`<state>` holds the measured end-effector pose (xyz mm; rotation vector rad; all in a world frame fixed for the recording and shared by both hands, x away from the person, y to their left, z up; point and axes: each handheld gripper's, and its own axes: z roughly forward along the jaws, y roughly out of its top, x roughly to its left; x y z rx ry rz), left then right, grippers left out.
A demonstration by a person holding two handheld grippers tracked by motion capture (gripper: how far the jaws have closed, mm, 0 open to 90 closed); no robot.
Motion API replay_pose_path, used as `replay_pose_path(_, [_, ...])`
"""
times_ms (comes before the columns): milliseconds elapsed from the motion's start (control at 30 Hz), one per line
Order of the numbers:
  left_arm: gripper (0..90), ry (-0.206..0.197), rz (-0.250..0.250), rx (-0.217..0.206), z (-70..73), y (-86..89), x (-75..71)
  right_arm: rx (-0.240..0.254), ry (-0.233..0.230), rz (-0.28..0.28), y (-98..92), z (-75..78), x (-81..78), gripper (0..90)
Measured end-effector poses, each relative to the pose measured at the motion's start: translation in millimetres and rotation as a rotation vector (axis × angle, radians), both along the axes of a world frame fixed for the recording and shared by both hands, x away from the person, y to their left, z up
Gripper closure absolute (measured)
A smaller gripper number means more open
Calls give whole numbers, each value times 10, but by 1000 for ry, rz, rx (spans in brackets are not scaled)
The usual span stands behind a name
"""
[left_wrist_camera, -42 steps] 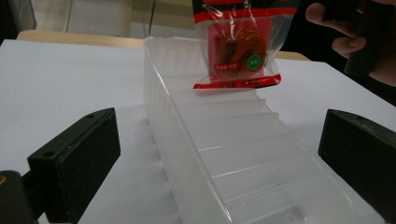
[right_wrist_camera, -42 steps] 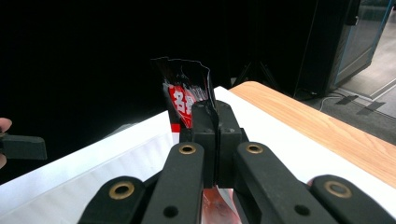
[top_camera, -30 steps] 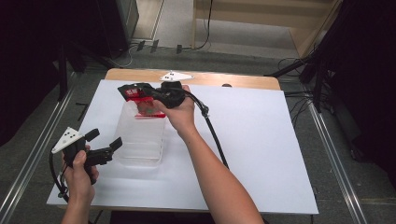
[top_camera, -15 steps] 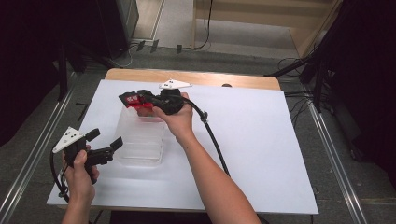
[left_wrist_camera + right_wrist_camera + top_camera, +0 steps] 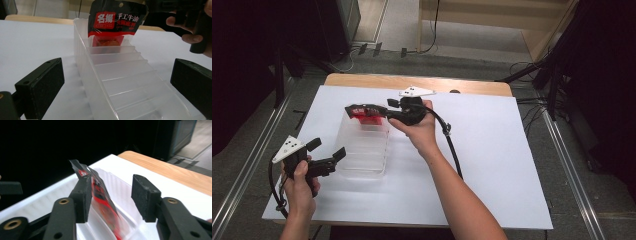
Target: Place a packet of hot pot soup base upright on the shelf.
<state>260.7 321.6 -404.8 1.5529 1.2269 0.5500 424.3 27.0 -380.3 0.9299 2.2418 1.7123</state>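
While I watch from far off, my right gripper sits over the far end of the clear tray, at about 11 o'clock from the middle of the white table in the high view. Its jaws have just been opening and now stand about half wide. The red and black packet is between them. In the right gripper view the packet leans on the left pad, and the right pad is well clear of it, so the jaws don't squeeze it.

The packet stands up in the far slot of the tray, the last one at the 12 o'clock end. In the left gripper view I see it tilted a bit, top end up, bottom end down behind the thin walls that split the tray into slots. The nearer slots look bare from here. The top half is black w/ white signs on it, and the low part is see-through w/ sth red inside.

My left gripper is at about 8 o'clock on the table, just beside the near end of the tray. Its jaws are wide, w/ nothing pinched. In its own view the near end of the tray lies between the 2 pads, but neither pad touches it.

The tray lies long-ways on the white top, from 6 to 12 o'clock. A strip of bare wood shows at the far edge of the table.
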Motion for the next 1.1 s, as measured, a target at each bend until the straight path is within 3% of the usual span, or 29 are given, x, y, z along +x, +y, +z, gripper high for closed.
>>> replay_pose_path(133, [0, -1, -4, -2, 3, 1, 2, -52, -25, -10, -164, 36, -69, 437])
replay_pose_path(467, [0, -2, 2, 7, -8, -10, 4, -53, -19, -47, -599, 33, -232, 325])
replay_pose_path(633, [0, 5, 1, 23, -23, -22, 10, -71, -24, -80, -831, -22, -315, 303])
replay_pose_path(1100, [0, 7, 2, 37, -30, -40, 9, -57, -9, -153, -1350, -186, -519, 277])
